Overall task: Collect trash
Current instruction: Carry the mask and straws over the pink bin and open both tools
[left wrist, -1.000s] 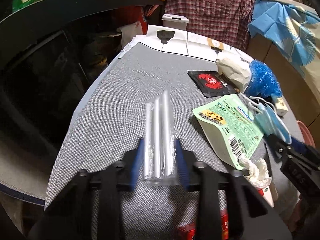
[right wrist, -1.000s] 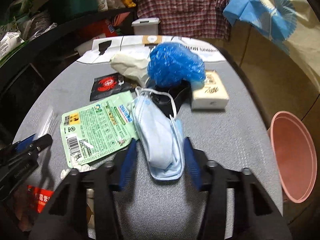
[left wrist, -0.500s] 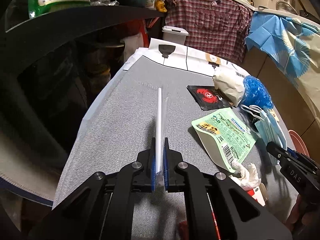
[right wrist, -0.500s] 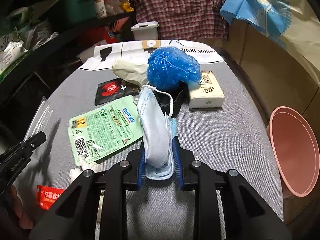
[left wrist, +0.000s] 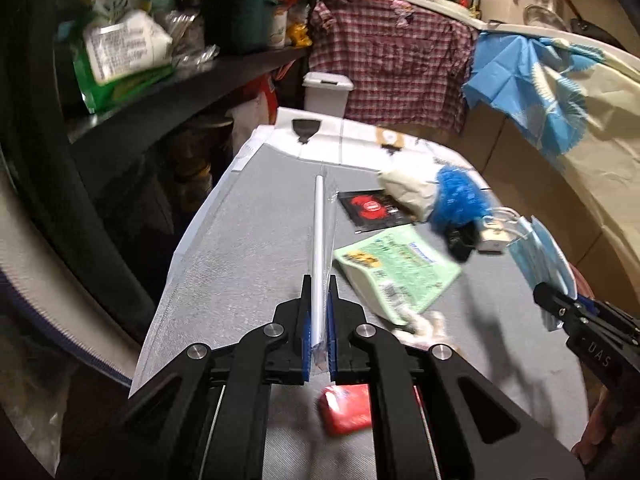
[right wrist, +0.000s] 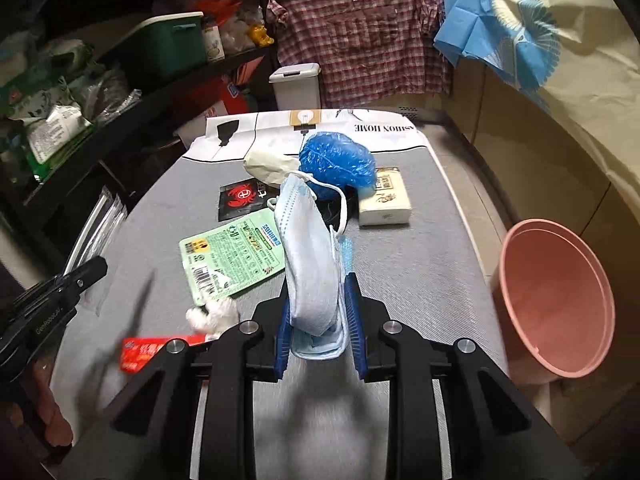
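My left gripper (left wrist: 319,300) is shut on a clear plastic straw packet (left wrist: 320,240), held edge-on above the grey table (left wrist: 248,248); the packet also shows in the right wrist view (right wrist: 96,224). My right gripper (right wrist: 318,312) is shut on a light blue face mask (right wrist: 308,256), lifted off the table, also seen in the left wrist view (left wrist: 540,252). On the table lie a green wrapper (right wrist: 232,252), a black crab sachet (right wrist: 240,198), a cream glove (right wrist: 268,164), a blue plastic cap (right wrist: 336,160), white tissue (right wrist: 212,316) and a red wrapper (right wrist: 144,354).
A pink bin (right wrist: 556,304) stands beside the table's right edge. A tissue pack (right wrist: 384,202) lies near the blue cap. Dark shelves (right wrist: 120,92) with bags and a green box line the left side. A white lidded bin (right wrist: 296,86) and hanging shirt are behind.
Both grippers closed from open, the left on the straw packet, the right on the mask. Both then lifted their items off the table.
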`<state>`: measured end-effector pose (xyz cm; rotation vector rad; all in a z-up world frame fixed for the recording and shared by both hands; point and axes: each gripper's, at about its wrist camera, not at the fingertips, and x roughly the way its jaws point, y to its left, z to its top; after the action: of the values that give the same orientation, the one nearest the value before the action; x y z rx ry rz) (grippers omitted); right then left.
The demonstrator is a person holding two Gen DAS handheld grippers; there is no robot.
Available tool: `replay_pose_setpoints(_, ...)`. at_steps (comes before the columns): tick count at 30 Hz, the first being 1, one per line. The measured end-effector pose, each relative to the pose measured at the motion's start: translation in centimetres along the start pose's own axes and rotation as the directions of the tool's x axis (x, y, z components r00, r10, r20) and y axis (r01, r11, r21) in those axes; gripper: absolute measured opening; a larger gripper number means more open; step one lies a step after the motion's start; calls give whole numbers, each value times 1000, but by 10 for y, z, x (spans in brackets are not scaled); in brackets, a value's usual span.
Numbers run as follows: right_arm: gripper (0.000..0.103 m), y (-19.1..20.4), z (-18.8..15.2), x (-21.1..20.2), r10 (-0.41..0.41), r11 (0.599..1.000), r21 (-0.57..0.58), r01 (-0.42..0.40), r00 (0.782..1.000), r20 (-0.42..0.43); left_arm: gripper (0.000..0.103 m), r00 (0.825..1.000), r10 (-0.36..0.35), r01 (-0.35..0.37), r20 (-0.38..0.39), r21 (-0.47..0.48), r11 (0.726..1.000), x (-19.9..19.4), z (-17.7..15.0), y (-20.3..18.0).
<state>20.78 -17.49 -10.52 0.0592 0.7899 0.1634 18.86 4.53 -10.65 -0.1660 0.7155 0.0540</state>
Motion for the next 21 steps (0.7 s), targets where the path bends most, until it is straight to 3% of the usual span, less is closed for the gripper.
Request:
replay_pose_setpoints(3,25,-8,-3,-24,20,999,28,-20,1000,8,6,999,-25,24,21,14,1000,-17,1,-11)
replay_pose_setpoints(21,25,-50,-8,-136,-61,998,20,59,993,105,6,978,-191,179,83,128,975,-88,6,-112)
